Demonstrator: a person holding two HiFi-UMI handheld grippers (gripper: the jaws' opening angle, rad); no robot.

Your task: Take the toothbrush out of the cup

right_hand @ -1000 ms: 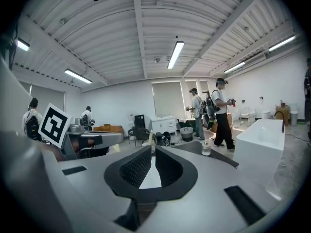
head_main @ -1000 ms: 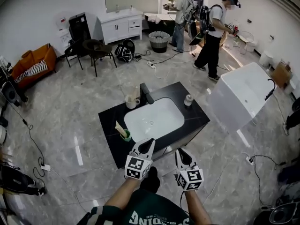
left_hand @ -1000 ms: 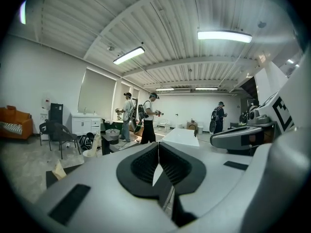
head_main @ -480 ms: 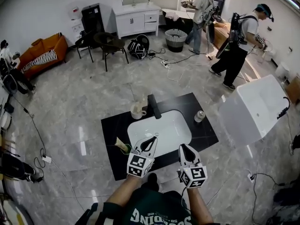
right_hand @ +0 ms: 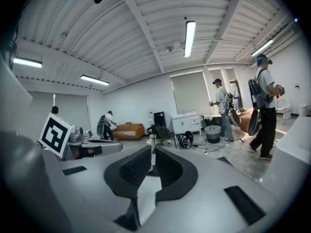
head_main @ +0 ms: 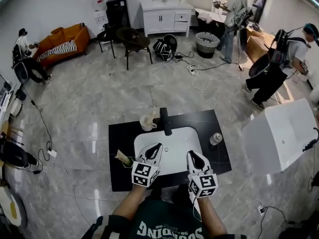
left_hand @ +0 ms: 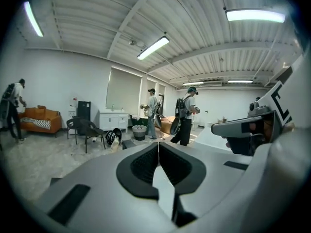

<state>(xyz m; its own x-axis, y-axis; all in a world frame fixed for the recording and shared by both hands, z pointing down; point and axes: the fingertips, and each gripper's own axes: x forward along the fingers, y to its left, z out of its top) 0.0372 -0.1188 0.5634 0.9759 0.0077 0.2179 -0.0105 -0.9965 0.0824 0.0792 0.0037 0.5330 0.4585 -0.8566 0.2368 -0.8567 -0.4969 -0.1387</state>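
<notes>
- Head view: the toothbrush (head_main: 153, 113) stands in the pale cup (head_main: 146, 123). Its long axis is close to upright, and its upper end leans a little toward the faucet (head_main: 165, 123). It is too small to tell which end carries the bristles.
- The cup sits on the black counter (head_main: 118, 136) at the far left corner of the sink (head_main: 172, 139), just beside the faucet.
- The toothbrush is well apart from both grippers, across the basin from them. It is nearer the left gripper (head_main: 158, 146), ahead of it and slightly to its left.
- The left gripper hovers over the sink's near left corner and points toward the sink's far side.
- The right gripper (head_main: 190, 154) hovers over the sink's near right part and points the same way.
- Left gripper view: the jaws are pressed together with nothing between them, and they touch nothing.
- Right gripper view: the jaws are closed to a thin slit, empty and clear of any object.
- A small green cup (head_main: 130, 160) stands left of the sink's near corner, just beside the left gripper.
- A small bottle (head_main: 215, 139) stands right of the sink.
</notes>
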